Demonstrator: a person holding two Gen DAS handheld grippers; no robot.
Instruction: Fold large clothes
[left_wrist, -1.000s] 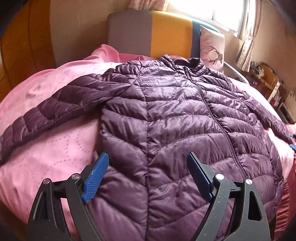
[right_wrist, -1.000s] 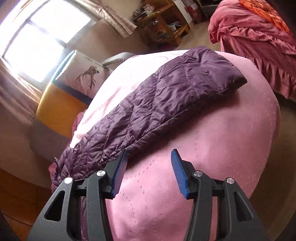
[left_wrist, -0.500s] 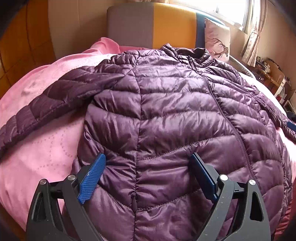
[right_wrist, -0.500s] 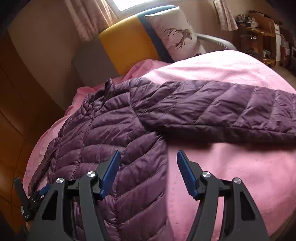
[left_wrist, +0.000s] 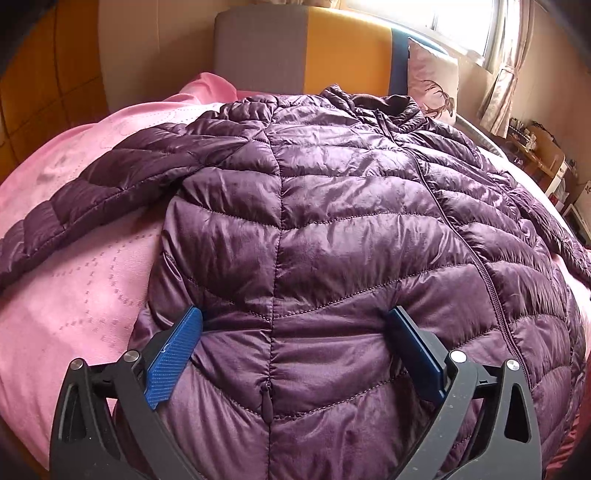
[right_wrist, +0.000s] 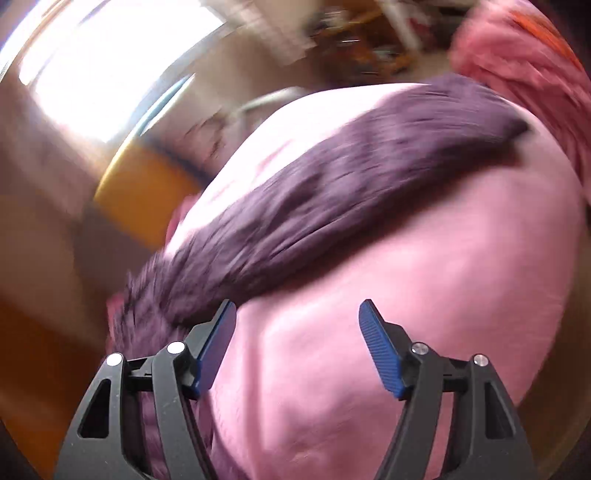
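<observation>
I am watching my left gripper (left_wrist: 293, 338) pressing down onto the lower front of a purple quilted jacket (left_wrist: 351, 206), its jaws opening wide, blue pads (left_wrist: 173, 354) sinking into the puffy fabric on either side of a seam without pinching it. The jacket is lying zipped and face up on a pink bedspread (left_wrist: 85, 280), its glossy chevron quilting catching window light, one sleeve (left_wrist: 92, 188) stretching out to the left. My right gripper (right_wrist: 297, 345) is hovering, jaws opening with nothing between them, over bare pink bedspread just below the other sleeve (right_wrist: 332, 177); that view is badly blurred. I am reading no labels or writing anywhere.
</observation>
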